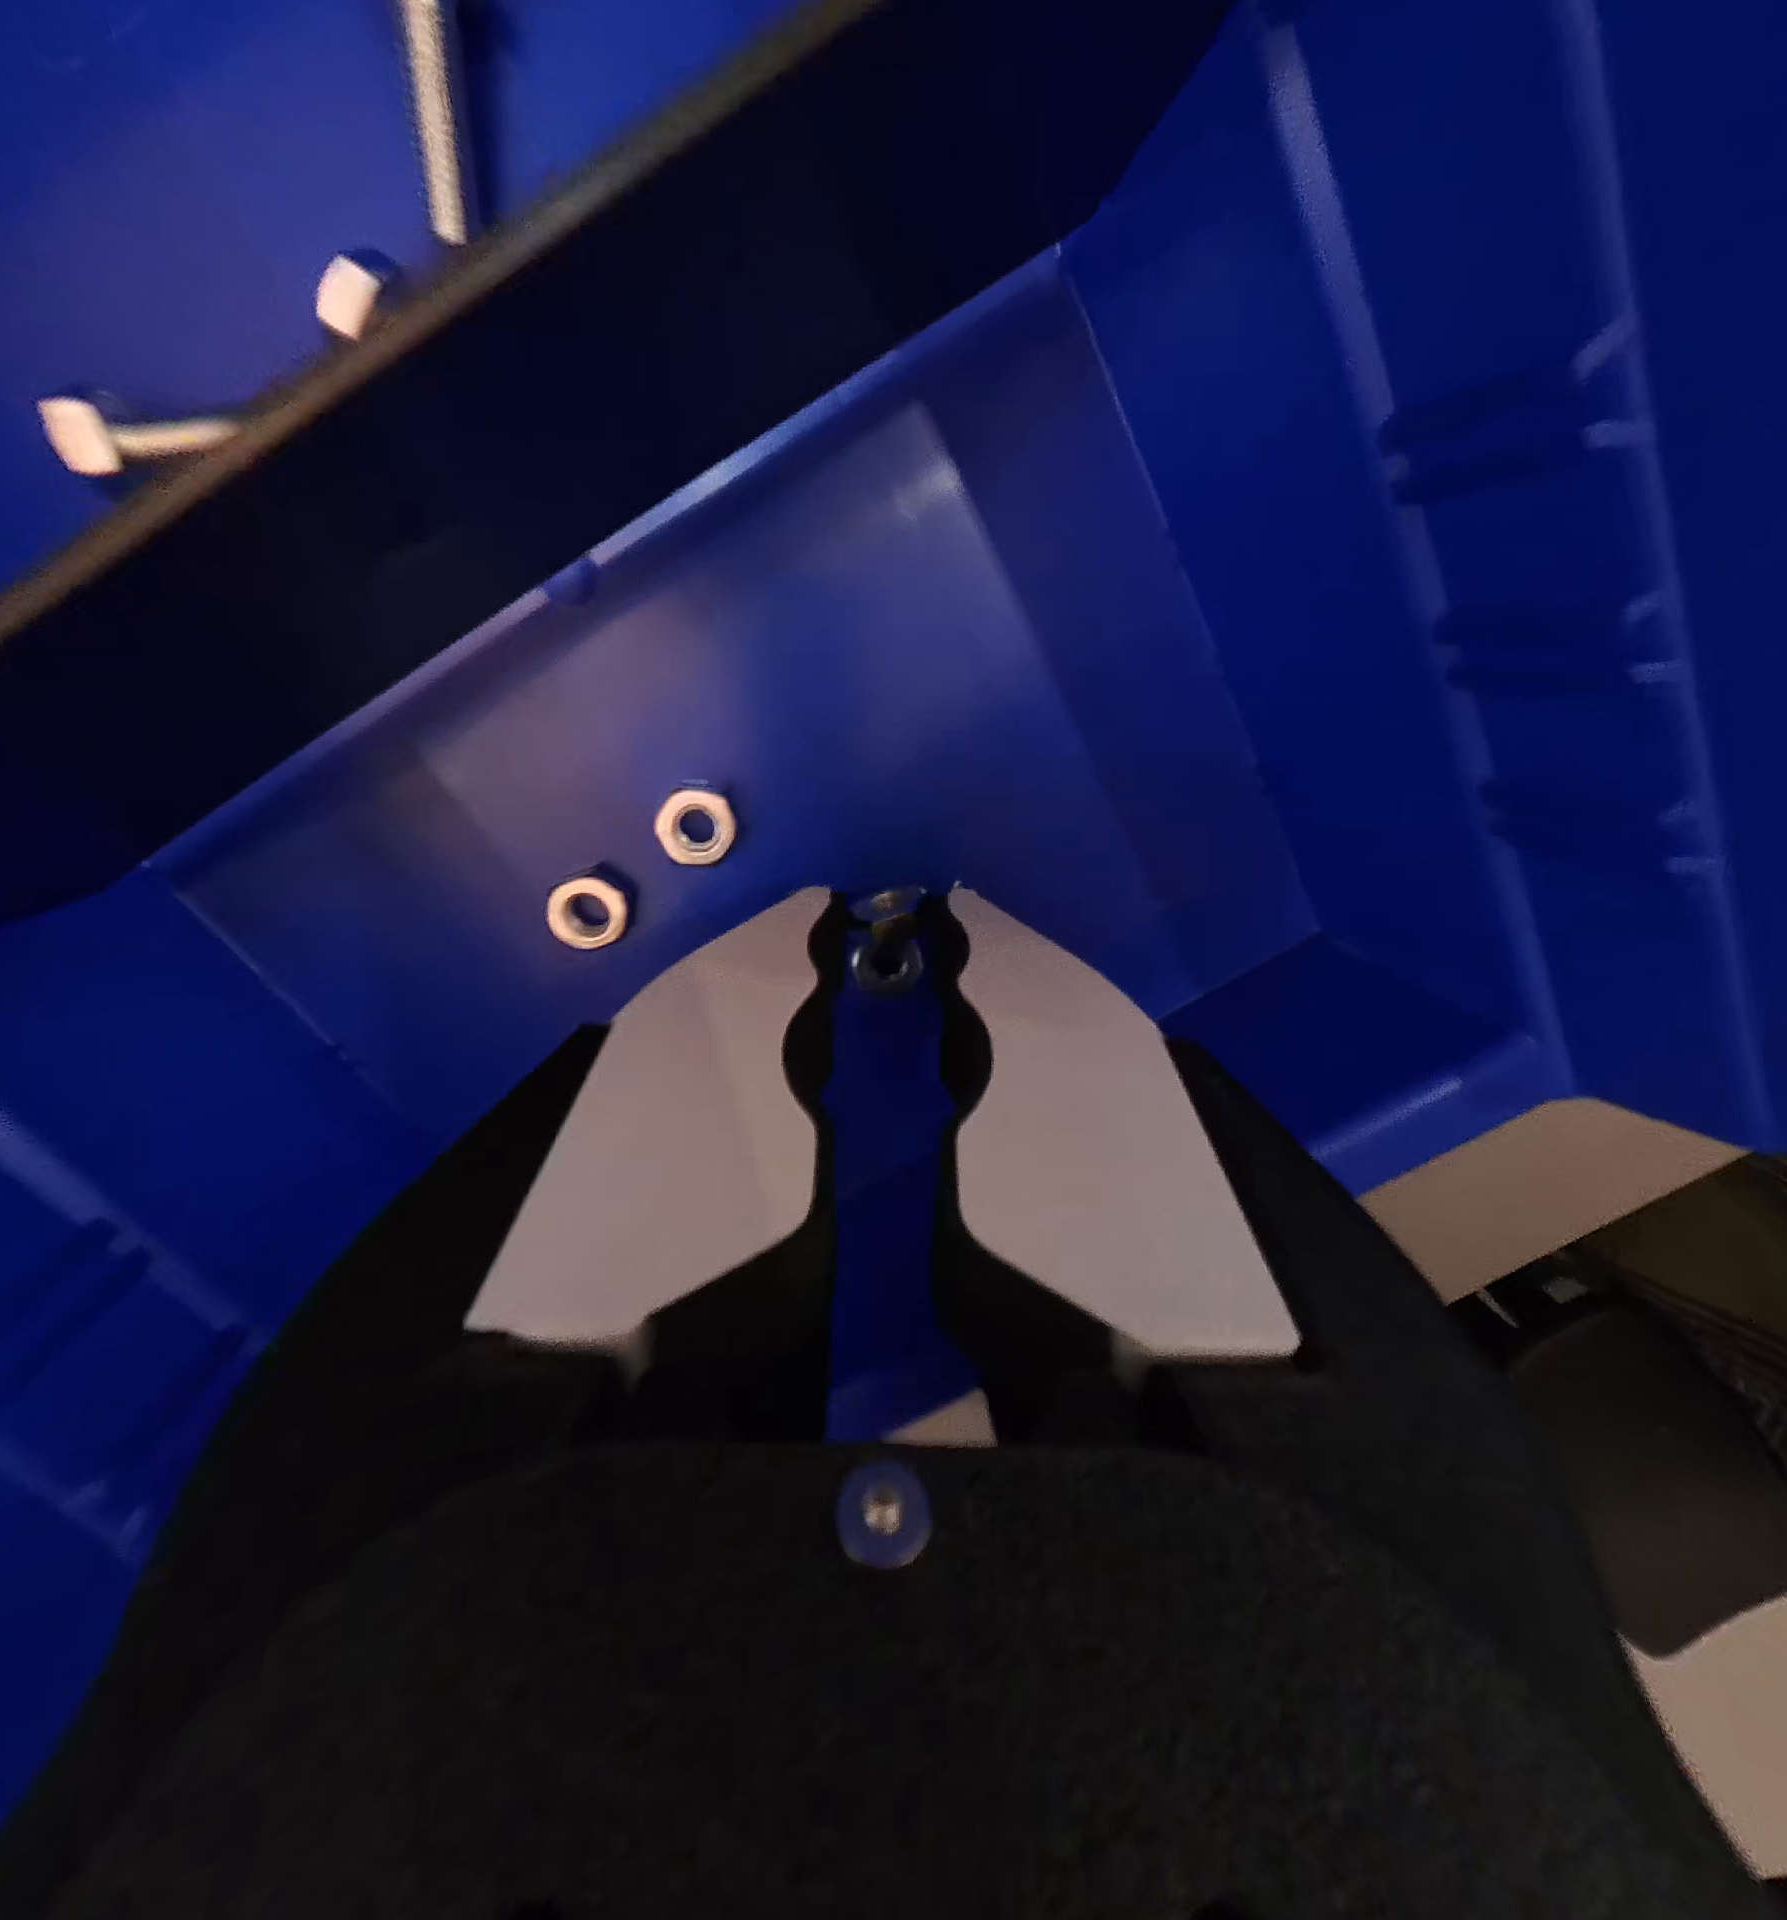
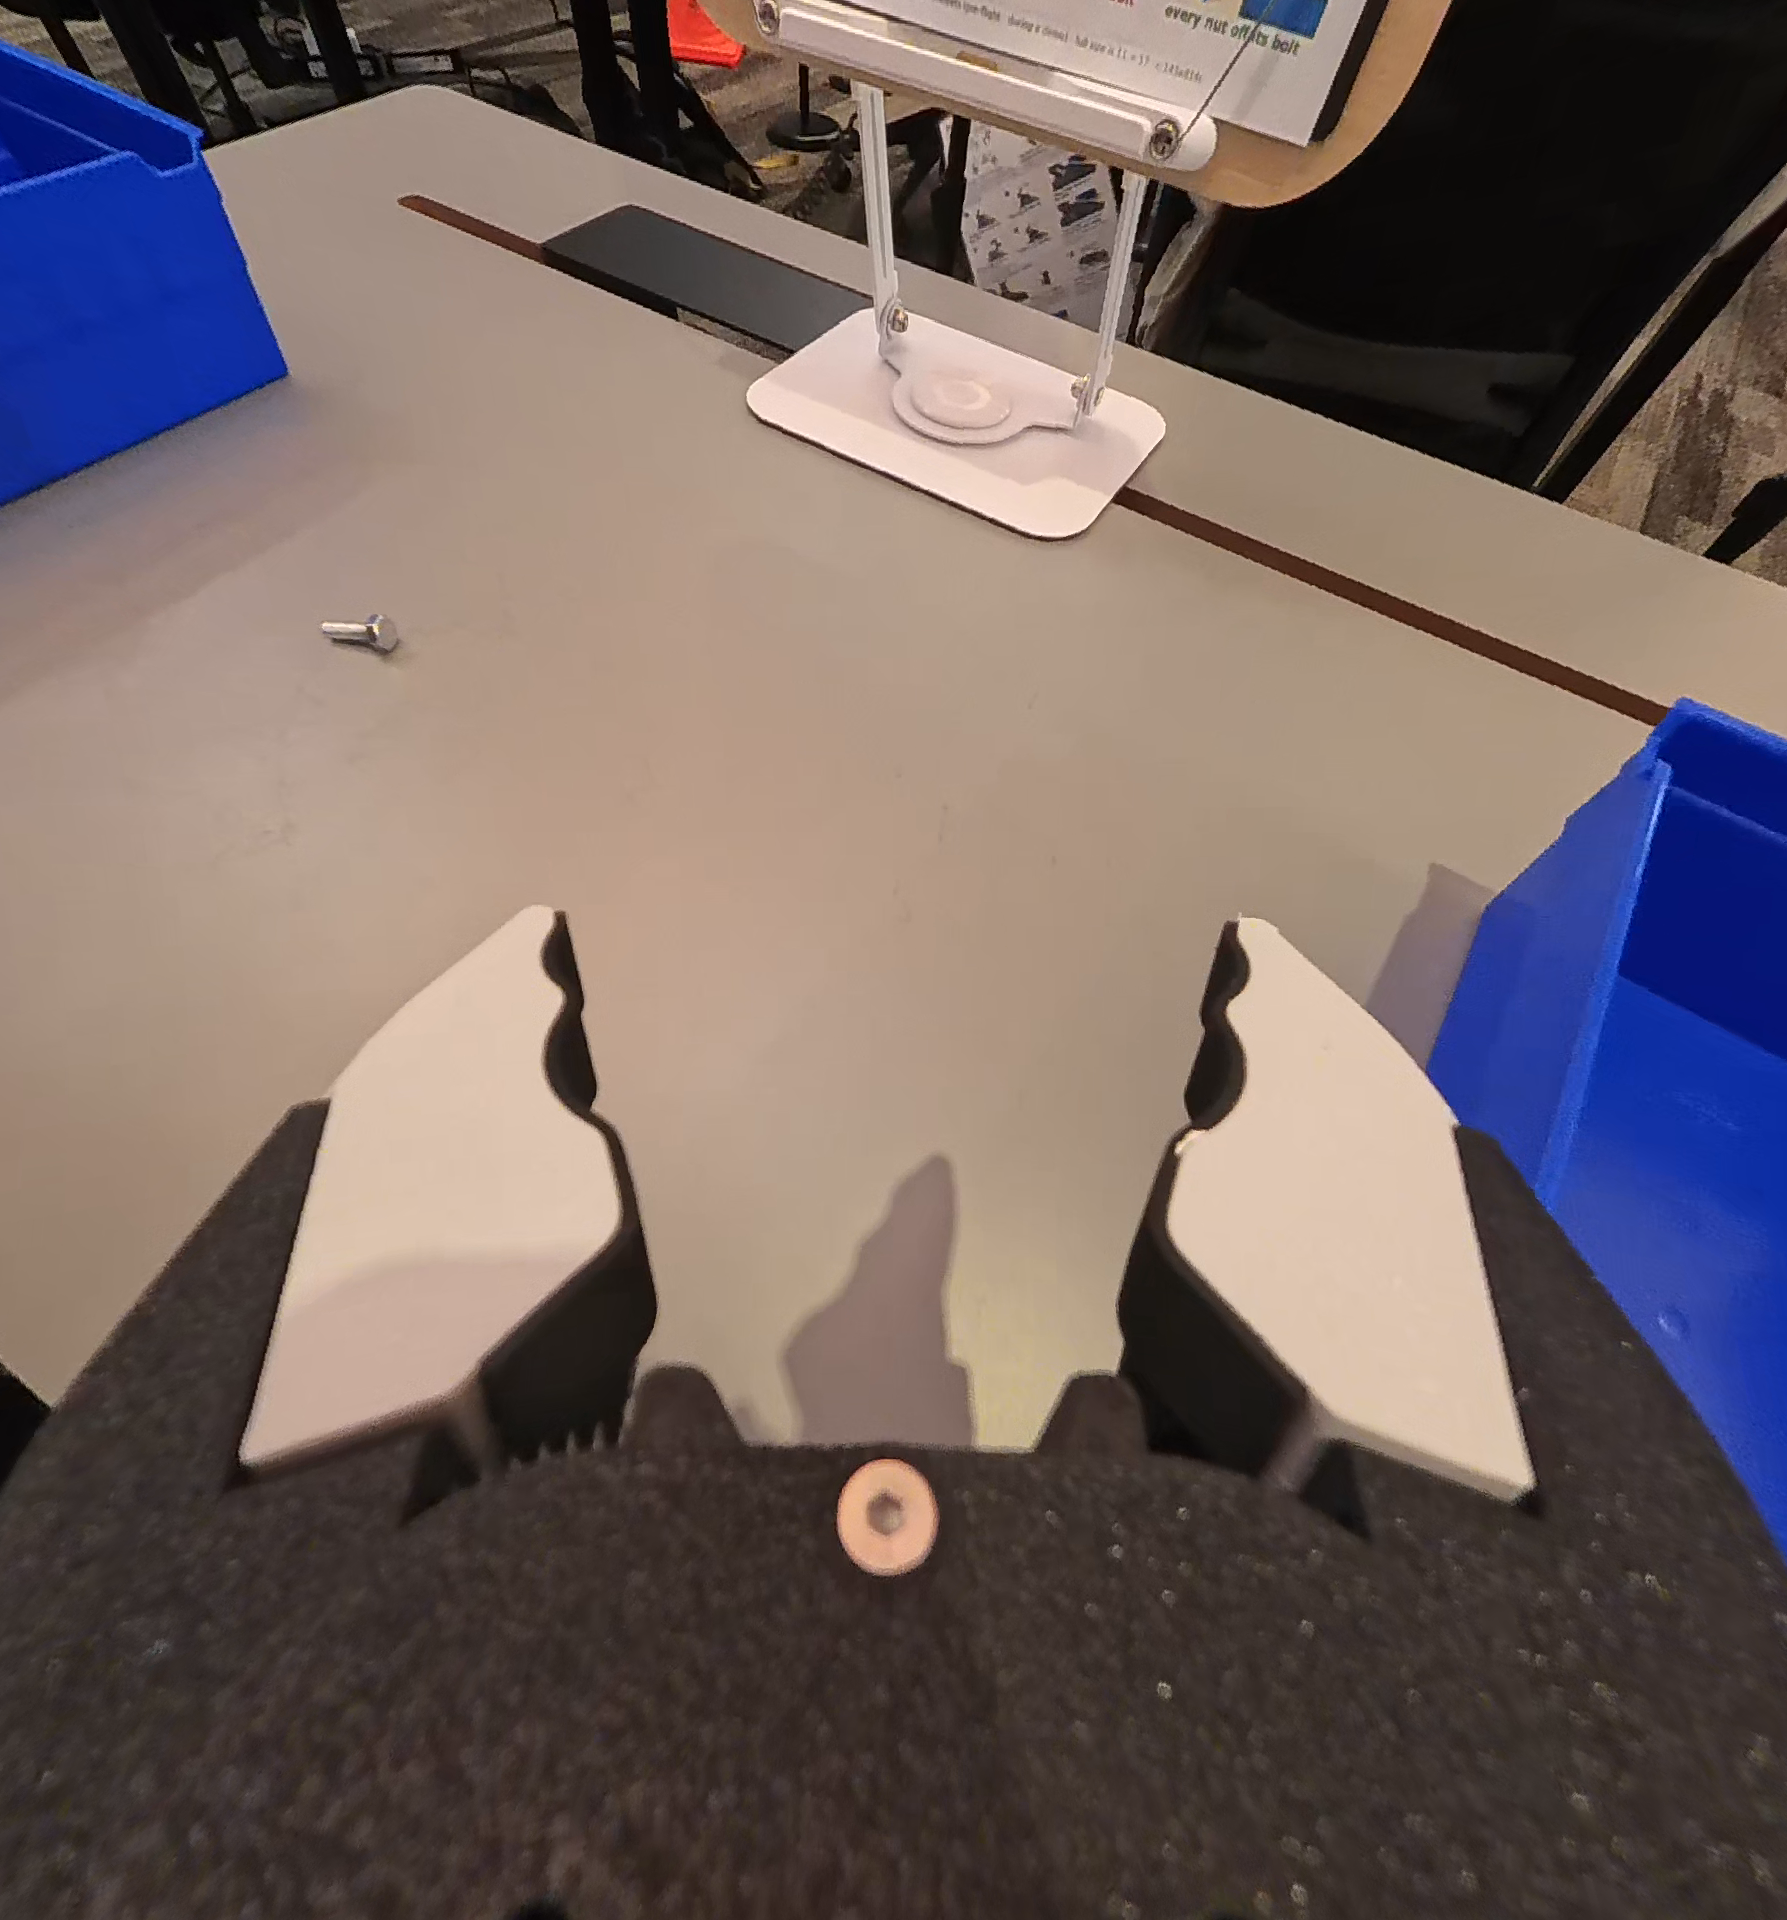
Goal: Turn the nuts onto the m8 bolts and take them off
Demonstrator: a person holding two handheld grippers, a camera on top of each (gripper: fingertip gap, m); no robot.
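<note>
Your left gripper point(image 1: 887, 914) is down inside a blue bin point(image 1: 1232, 540), its jaws drawn close around a small nut point(image 1: 881, 968) on the bin floor; a second glint of metal sits right at the fingertips, but whether the pads are pressing on the nut or merely standing either side of it cannot be told from here. Two more loose nuts point(image 1: 640, 868) lie on the same floor at about 10 o'clock from the fingertips, near each other but apart. Past a dark divider, toward 11 o'clock, several bolts point(image 1: 89, 431) rest in a neighbouring blue compartment, blurred. Your right gripper point(image 2: 894, 925) hangs over the bench point(image 2: 868, 675) with its jaws spread wide and nothing between them. One bare bolt point(image 2: 364, 631) lies on the bench at about 10 o'clock from it, well apart, with another blue bin point(image 2: 78, 291) beyond and one more point(image 2: 1699, 1039) at 3 o'clock. As far as these views show, no nut sits on any bolt, so the threading looks barely begun: you appear to be fetching a nut, with the mating bolt yet to be picked up, and the turning on and off all ahead.
</note>
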